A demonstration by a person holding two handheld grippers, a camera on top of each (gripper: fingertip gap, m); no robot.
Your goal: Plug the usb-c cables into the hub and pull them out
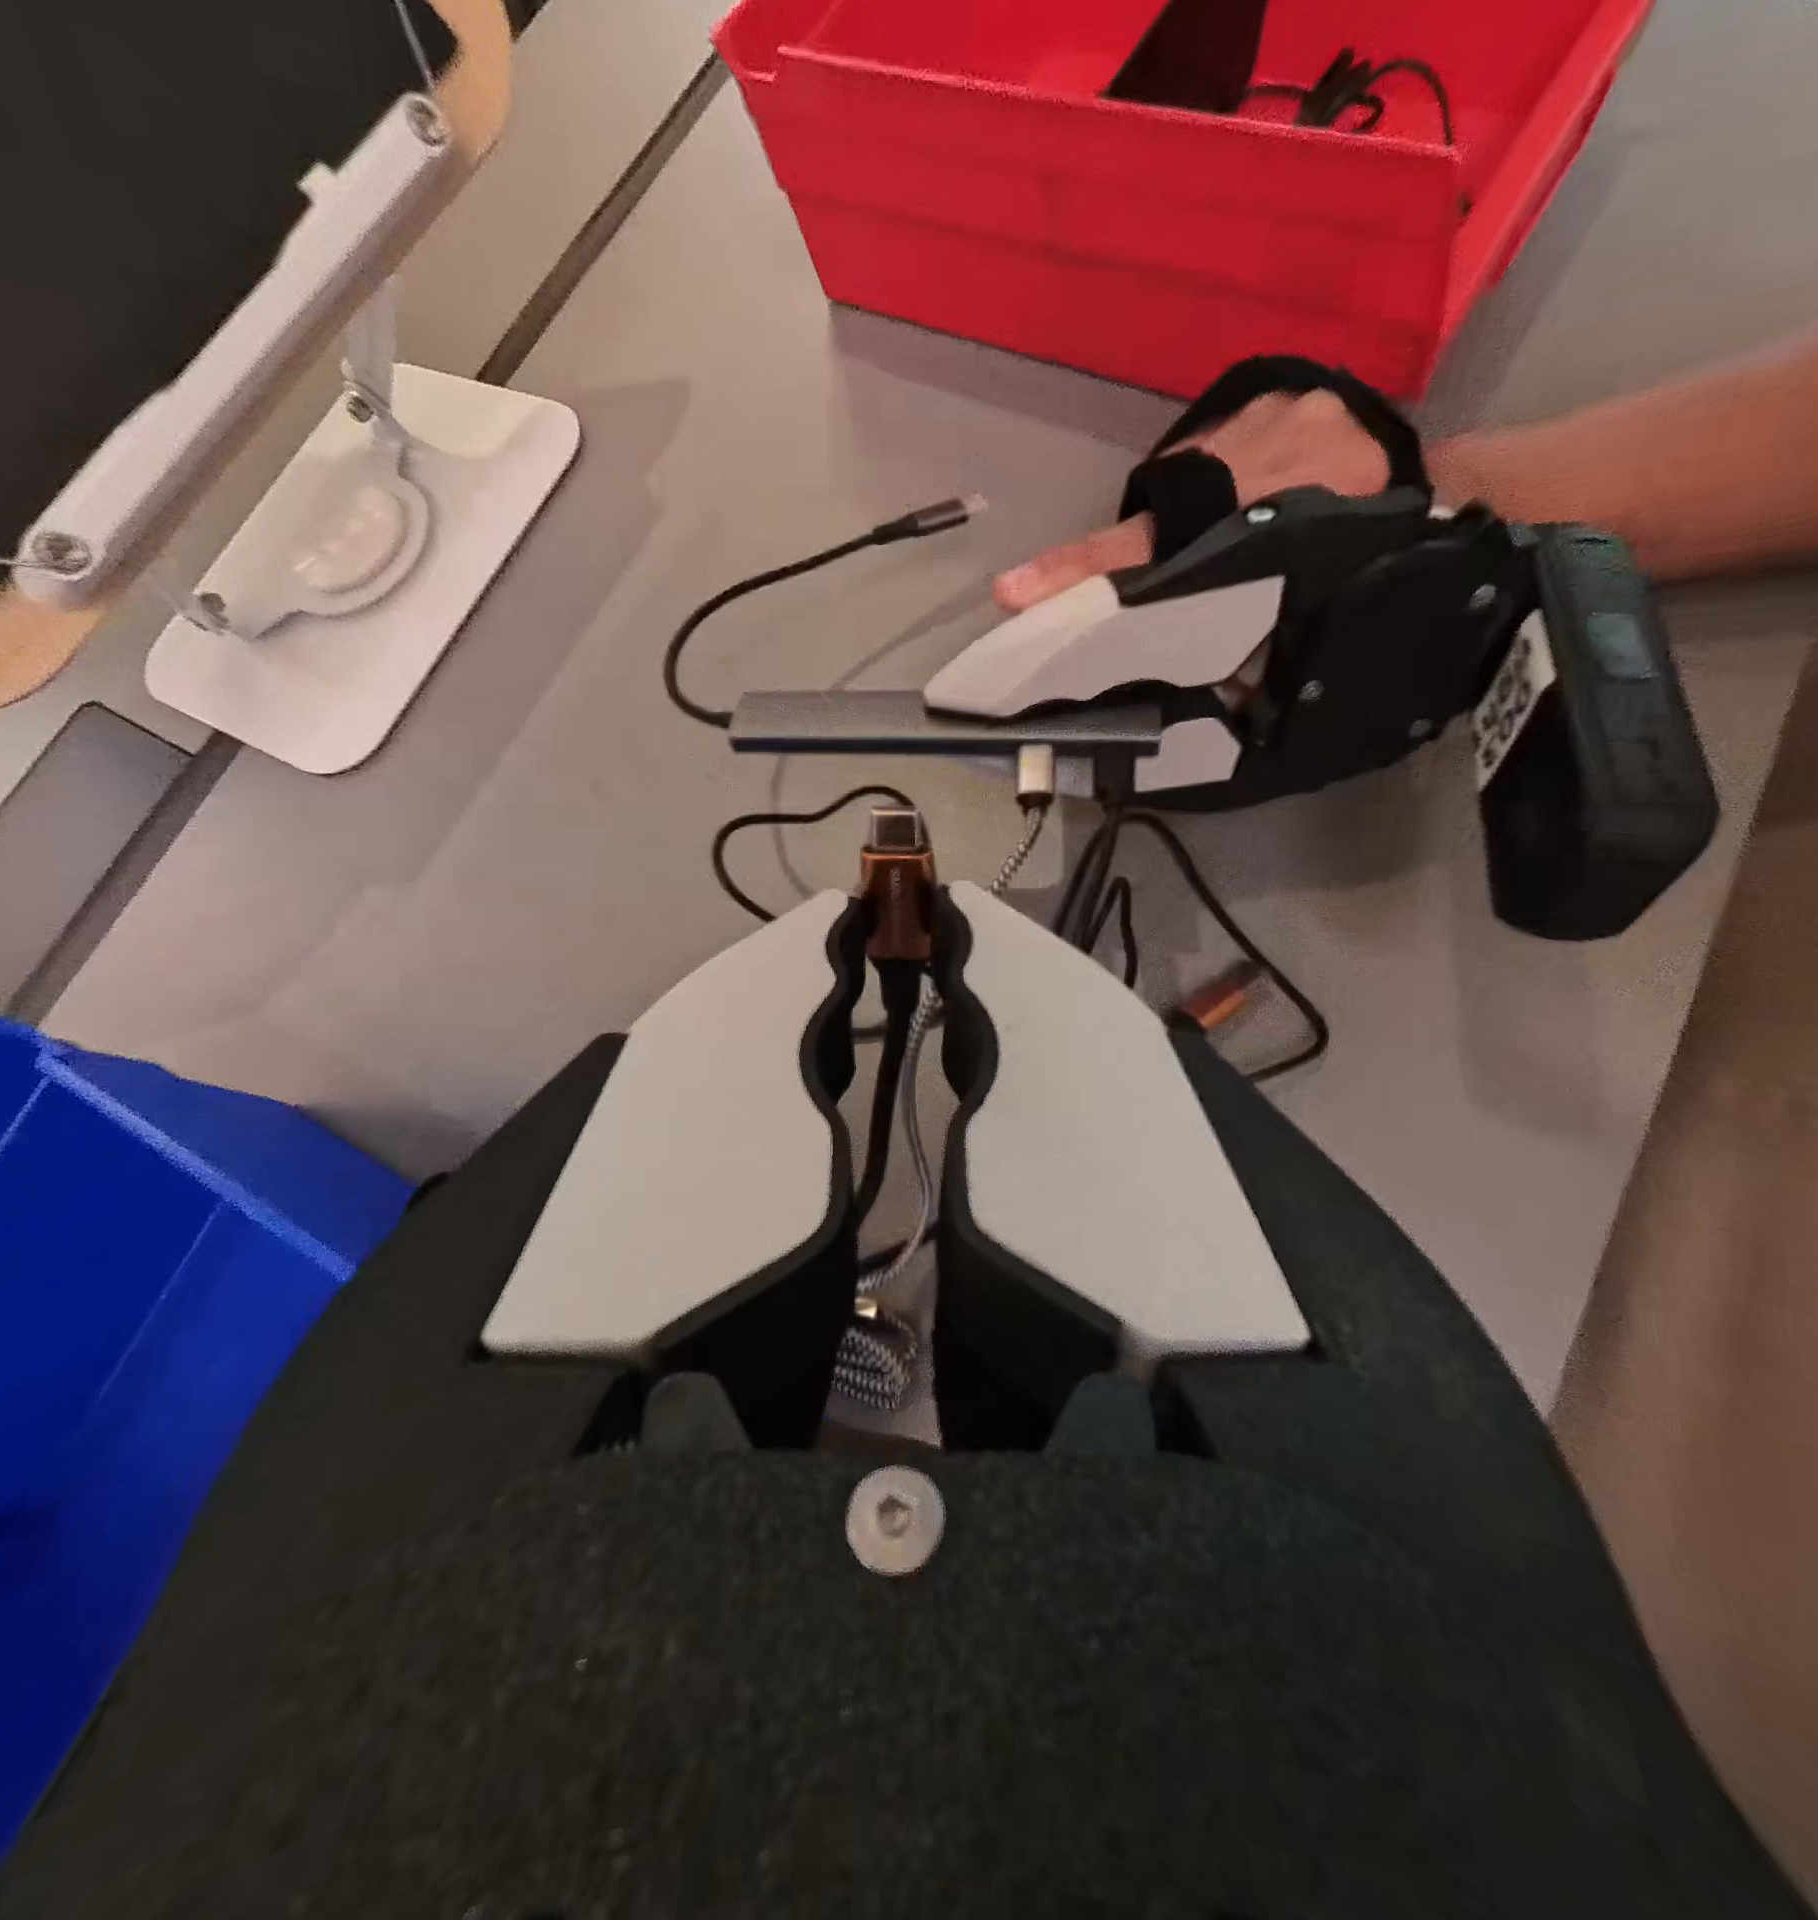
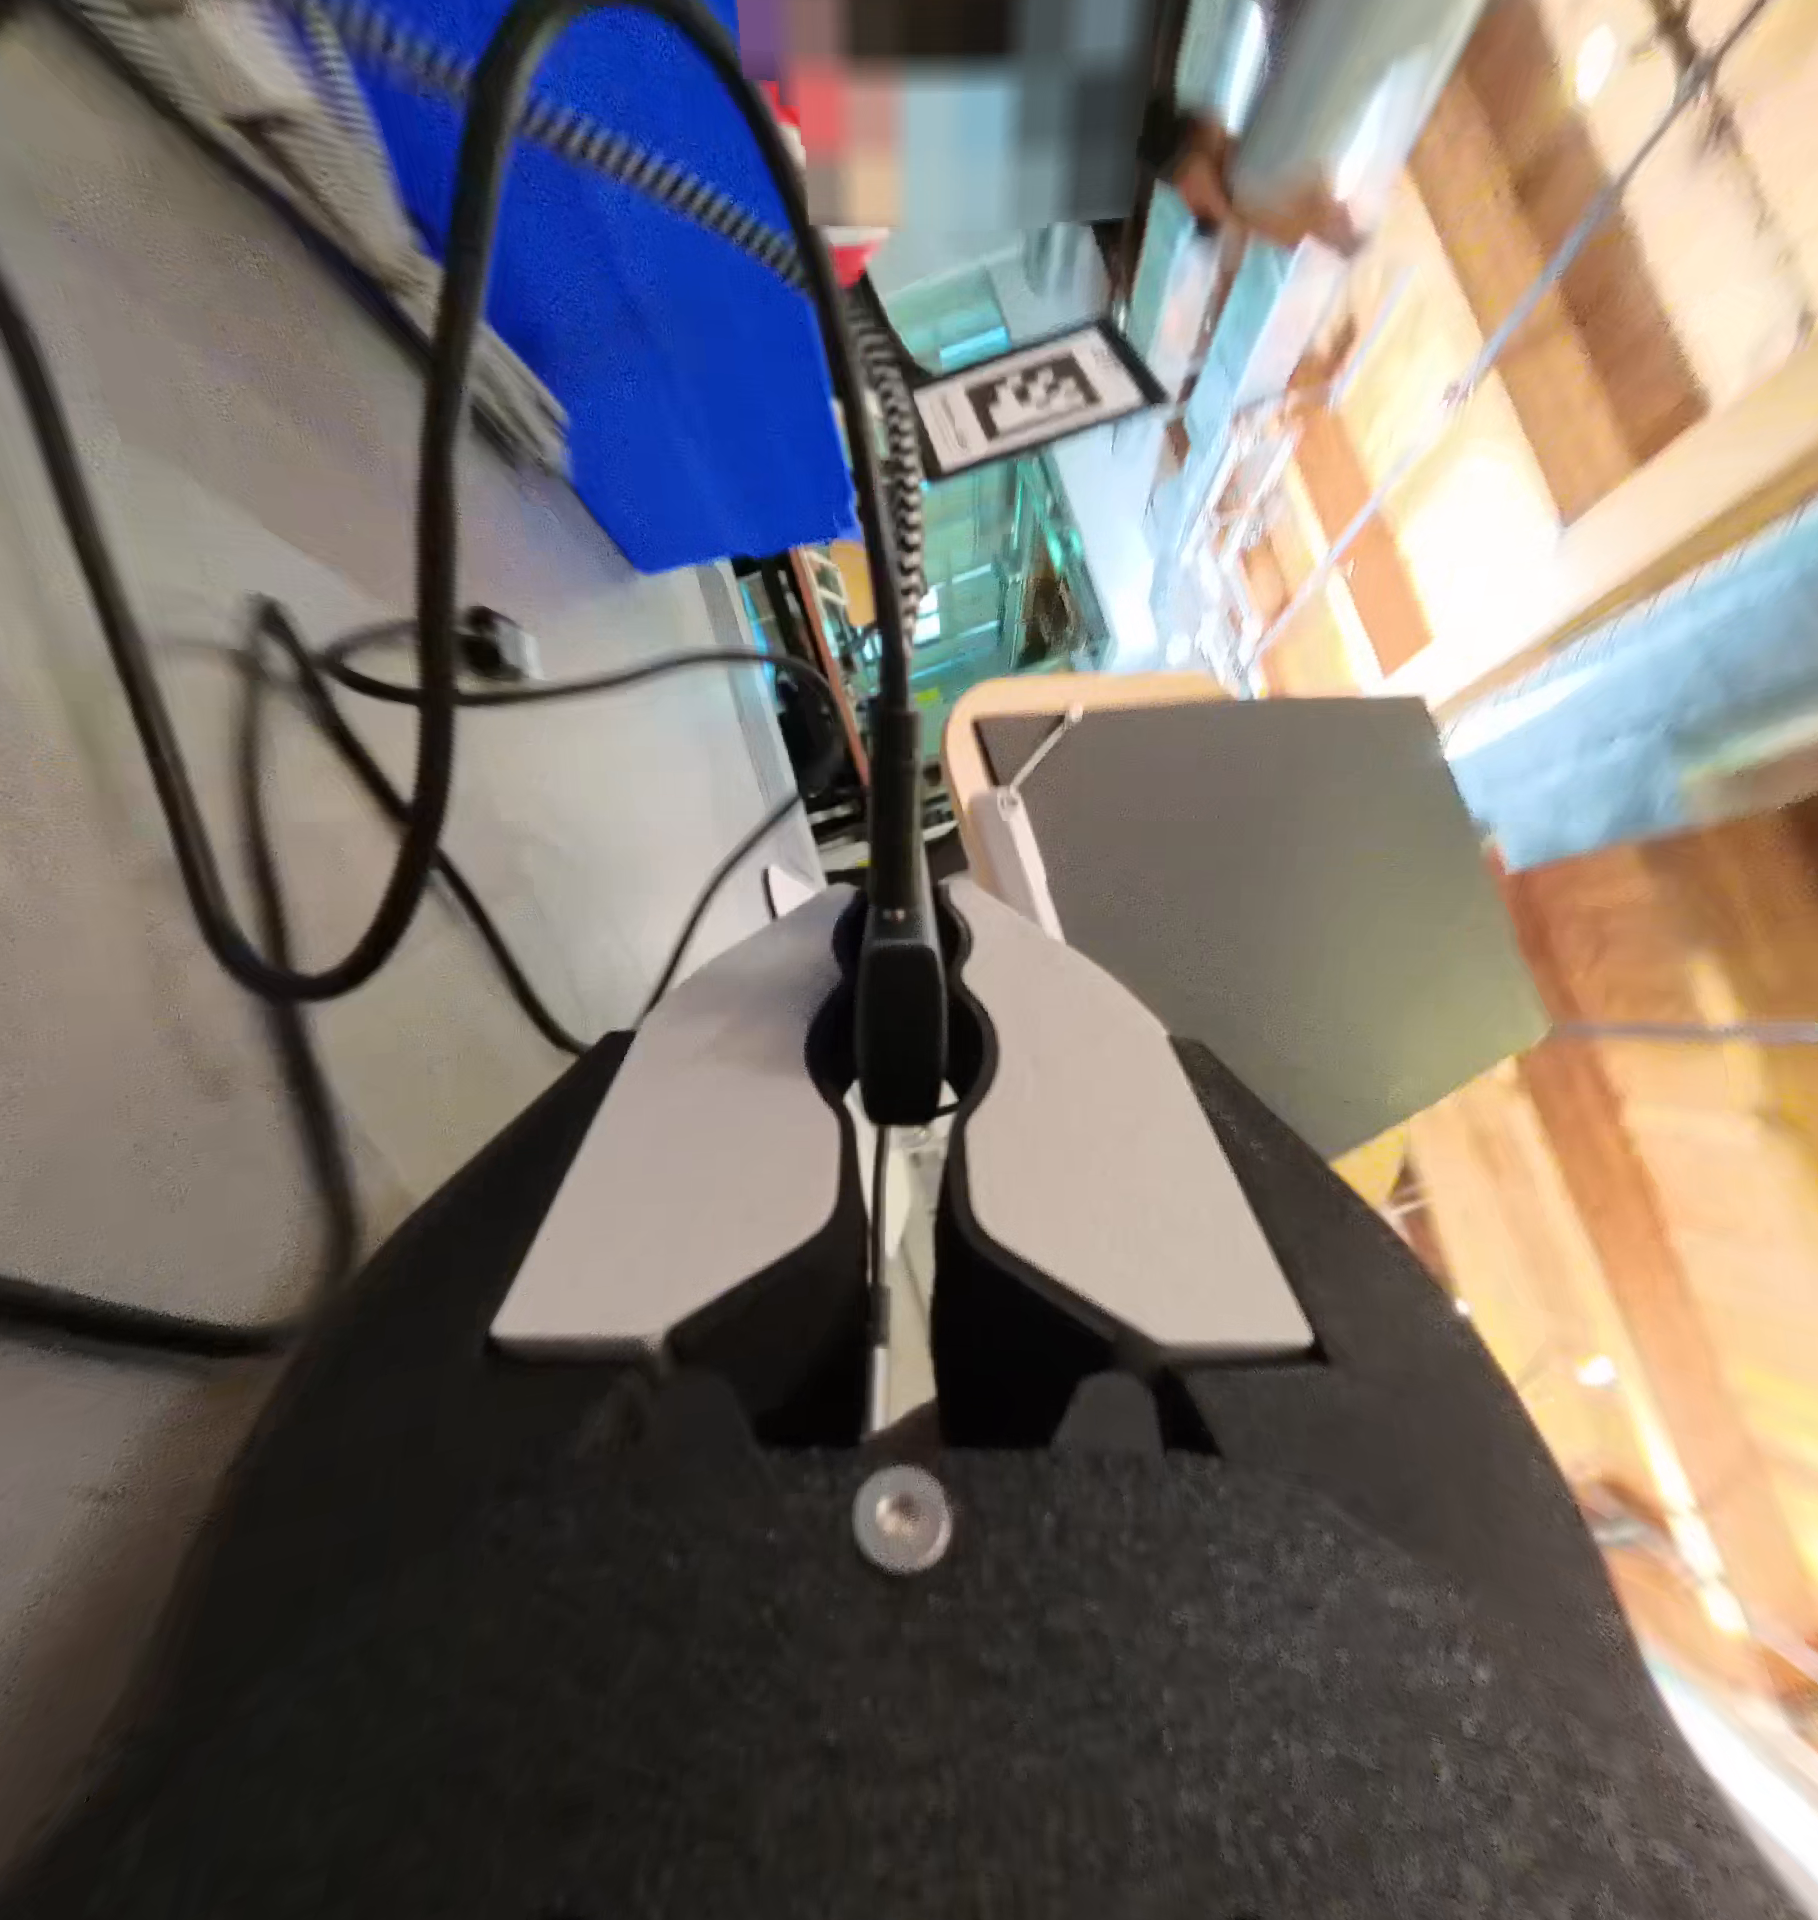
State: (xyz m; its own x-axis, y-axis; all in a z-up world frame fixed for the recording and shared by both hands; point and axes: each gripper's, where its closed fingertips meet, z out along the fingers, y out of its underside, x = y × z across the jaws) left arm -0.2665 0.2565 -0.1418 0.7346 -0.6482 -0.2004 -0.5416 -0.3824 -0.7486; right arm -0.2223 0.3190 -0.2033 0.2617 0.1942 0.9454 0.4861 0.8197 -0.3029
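Left claw (image 1: pixel 894 904): grey fingers closed on the copper-coloured metal USB-C plug (image 1: pixel 892 896) of a black cable; the plug's silver tip sticks out past the fingertips and points at the slim grey aluminium hub (image 1: pixel 843 722), near it but not touching.

Hub lies flat on the grey worktop (image 1: pixel 531 914), its own short black lead (image 1: pixel 780 592) curling away toward the red plastic bin (image 1: pixel 1092 229). Two plugs sit in the hub's near edge: a silver plug on a braided black-and-white cable (image 1: pixel 1035 774) and a black plug (image 1: pixel 1115 774) beside it. A second copper-coloured plug (image 1: pixel 1219 1006) lies loose on the worktop to the right.

Right claw (image 1: pixel 998 717), seen from the left wrist view, lies sideways at the hub's right end with one grey finger over the hub's top. In its own view the right claw (image 2: pixel 897 940) is closed on a black moulded plug (image 2: pixel 897 1023), whose cable runs forward out of the fingertips.

Blue plastic bin (image 1: pixel 105 1299) at near left; white stand base (image 1: pixel 365 582) at far left.
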